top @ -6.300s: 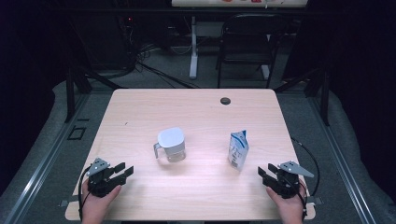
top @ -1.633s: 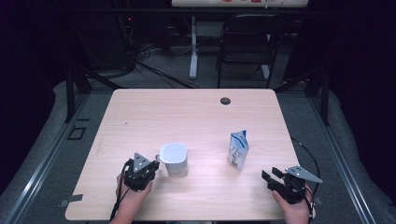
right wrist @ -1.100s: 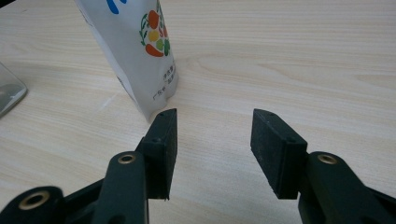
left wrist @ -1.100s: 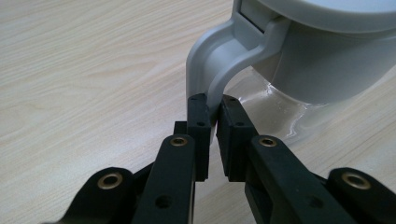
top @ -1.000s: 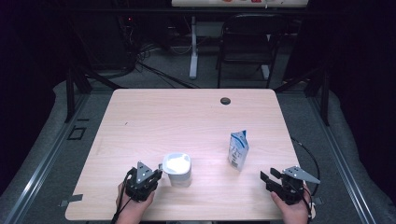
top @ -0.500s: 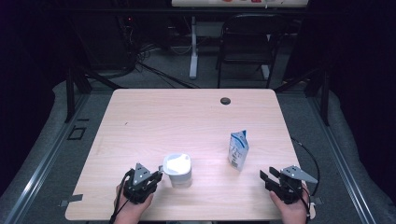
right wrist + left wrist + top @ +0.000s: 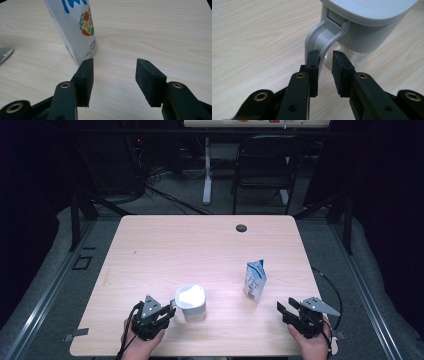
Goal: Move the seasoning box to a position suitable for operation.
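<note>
Item 1, jug: white lid, clear body, upright on the table, near its front edge. Its handle faces our left gripper, whose jaws have just been opening; they now stand slightly apart with the handle's lower end between them, unclamped.

Item 2, carton: upright, right of the jug, just beyond our right gripper, jaws parted and empty.

We judge the left hand nearer the jug.
</note>
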